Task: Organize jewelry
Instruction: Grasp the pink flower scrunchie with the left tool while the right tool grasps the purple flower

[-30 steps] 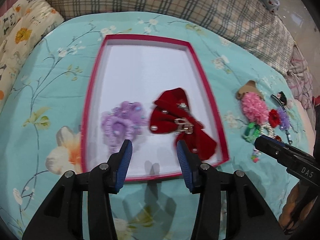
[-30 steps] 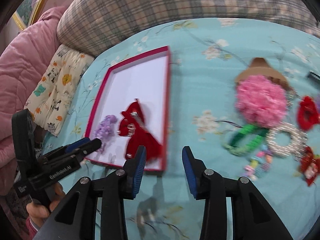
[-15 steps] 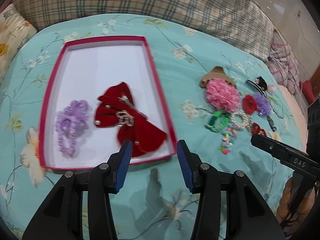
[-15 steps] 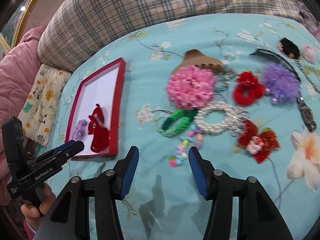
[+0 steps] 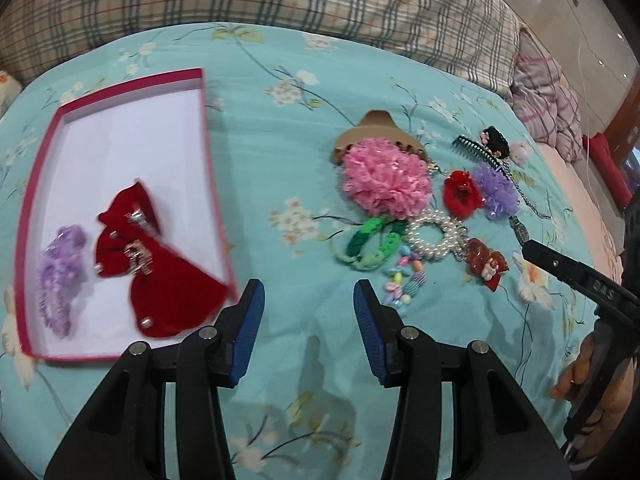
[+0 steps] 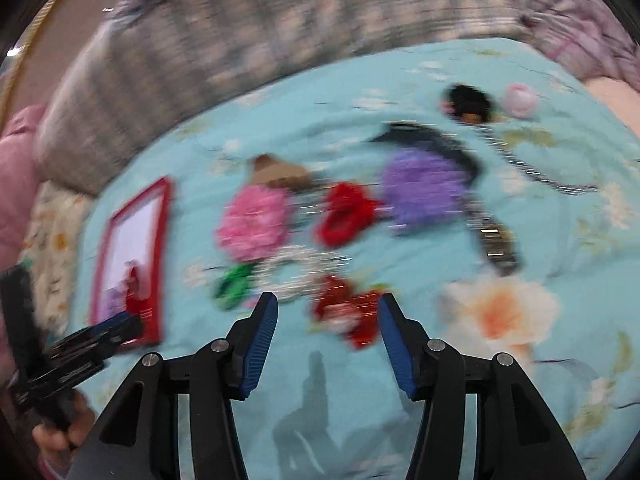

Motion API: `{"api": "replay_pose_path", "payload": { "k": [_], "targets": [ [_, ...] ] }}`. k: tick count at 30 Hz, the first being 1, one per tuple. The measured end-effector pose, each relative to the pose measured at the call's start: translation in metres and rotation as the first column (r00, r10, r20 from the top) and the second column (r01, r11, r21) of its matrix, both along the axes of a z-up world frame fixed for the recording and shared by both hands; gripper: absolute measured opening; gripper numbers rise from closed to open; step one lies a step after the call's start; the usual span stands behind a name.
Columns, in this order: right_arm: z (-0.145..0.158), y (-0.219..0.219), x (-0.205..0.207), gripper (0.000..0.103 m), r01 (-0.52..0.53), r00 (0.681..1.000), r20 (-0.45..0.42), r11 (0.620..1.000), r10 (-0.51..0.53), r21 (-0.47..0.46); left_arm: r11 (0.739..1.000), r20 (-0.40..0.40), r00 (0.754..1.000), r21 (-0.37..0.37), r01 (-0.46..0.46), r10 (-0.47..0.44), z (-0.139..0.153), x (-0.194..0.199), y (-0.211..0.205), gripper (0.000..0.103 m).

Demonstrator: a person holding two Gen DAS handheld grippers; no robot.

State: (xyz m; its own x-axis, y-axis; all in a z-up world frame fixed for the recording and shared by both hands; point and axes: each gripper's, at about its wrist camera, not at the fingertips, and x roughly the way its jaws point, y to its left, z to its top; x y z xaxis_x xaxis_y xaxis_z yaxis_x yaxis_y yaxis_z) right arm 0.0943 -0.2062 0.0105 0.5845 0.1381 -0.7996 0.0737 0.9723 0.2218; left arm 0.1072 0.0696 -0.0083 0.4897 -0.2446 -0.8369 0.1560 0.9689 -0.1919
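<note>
Two pieces already in the red-rimmed tray point(image 5: 208, 152): a dark red velvet bow point(image 5: 160, 264) and, just beside it on the side away from the pile, a lilac scrunchie point(image 5: 60, 272). Everything else loose on the teal bedspread point(image 5: 280, 128), well apart from the tray: pink pom scrunchie point(image 5: 386, 184), green braided tie point(image 5: 368, 246), pearl bracelet point(image 5: 436, 236), small red bow clip point(image 6: 348, 312) and more beyond. Right hand-held gripper point(image 6: 326, 332) spread wide, empty, aimed straight at the small red bow clip, which sits just ahead between its fingertips, long axis apparently running across the opening, though heavy blur makes this uncertain. Left hand-held gripper point(image 5: 308, 316) also wide and empty, over bare bedspread between tray and pile, with beads just ahead. Right side judged the nearer for that clip; likely only a short drop and a close, then a carry toward the tray.
</note>
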Motion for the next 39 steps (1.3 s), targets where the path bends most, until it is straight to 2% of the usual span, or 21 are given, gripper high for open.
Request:
{"api": "replay_pose_path", "payload": {
  "k": [12, 21, 25, 28, 31, 33, 39],
  "targets": [
    [-0.004, -0.028, 0.043, 0.055, -0.003, 1.000, 0.023, 0.999, 0.003, -0.033, 0.999, -0.013, 0.999, -0.035, 0.034, -0.034, -0.007, 0.048, -0.037, 0.045],
    [-0.016, -0.042, 0.080, 0.055, 0.018, 1.000, 0.003, 0.998, -0.018, -0.063, 0.994, -0.051, 0.998, -0.105, 0.034, -0.039, -0.021, 0.097, -0.050, 0.045],
    [-0.024, -0.045, 0.091, 0.051, 0.019, 1.000, -0.017, 0.996, -0.020, -0.084, 0.993, -0.082, 0.995, -0.106, 0.045, -0.054, -0.035, 0.115, -0.060, 0.045],
    [-0.030, -0.046, 0.095, 0.039, 0.015, 0.999, -0.031, 0.996, -0.018, -0.083, 0.991, -0.106, 0.992, -0.117, 0.058, -0.071, -0.044, 0.123, -0.065, 0.045],
    [-0.033, -0.047, 0.095, 0.028, 0.012, 0.999, -0.029, 0.997, -0.015, -0.074, 0.987, -0.117, 0.988, -0.137, 0.085, -0.101, -0.050, 0.123, -0.069, 0.015],
    [-0.032, -0.046, 0.093, 0.021, 0.010, 1.000, -0.022, 0.997, -0.011, -0.071, 0.988, -0.109, 0.988, -0.126, 0.091, -0.105, -0.050, 0.120, -0.069, 0.012],
    [-0.019, -0.041, 0.082, 0.016, 0.000, 1.000, 0.011, 0.999, 0.001, -0.046, 0.988, -0.059, 0.993, -0.119, 0.097, -0.105, -0.033, 0.104, -0.060, 0.009]
  ]
}}
